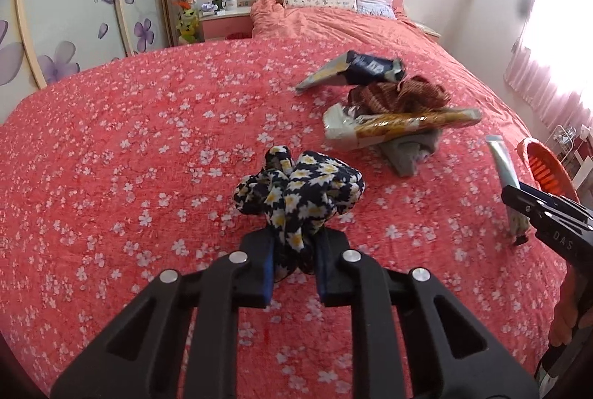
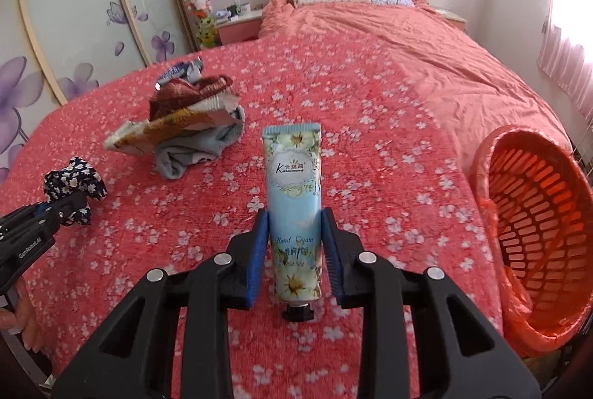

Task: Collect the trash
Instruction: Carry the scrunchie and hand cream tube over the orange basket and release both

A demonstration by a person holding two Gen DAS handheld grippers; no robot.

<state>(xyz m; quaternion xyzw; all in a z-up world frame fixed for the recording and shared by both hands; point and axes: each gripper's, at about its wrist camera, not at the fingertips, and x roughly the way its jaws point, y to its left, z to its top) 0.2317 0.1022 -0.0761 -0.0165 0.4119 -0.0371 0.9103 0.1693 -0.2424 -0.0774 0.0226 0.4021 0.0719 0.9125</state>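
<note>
Item 1. Left claw [image 1: 294, 263]: closed on a crumpled navy cloth with a white-and-yellow daisy print [image 1: 296, 193], bunched between the blue pads just above the coral floral bedspread [image 1: 129, 147].

Item 2. Right claw [image 2: 294, 250]: gripping a pale blue hand-cream tube with a flower pattern [image 2: 294, 191], pads on its lower half, black cap [image 2: 297, 313] toward the camera, crimped end pointing away.

Item 3. Orange slatted plastic basket lined with an orange bag [image 2: 533, 225]: at the bed's right edge, tipped so its mouth faces the claws. Nothing can be seen inside it.

Item 4. Still on the bed: a gold-and-white foil wrapper [image 1: 400, 125] lying over a grey cloth [image 1: 411, 150], a brown knitted piece [image 1: 404, 93], and a dark blue wrapper [image 1: 355, 69] behind, all in one heap.

Step in hand, by judgement: both pickups secured. Next move: carry the tube right to the basket mouth and release; the printed cloth may not be trash.
</note>
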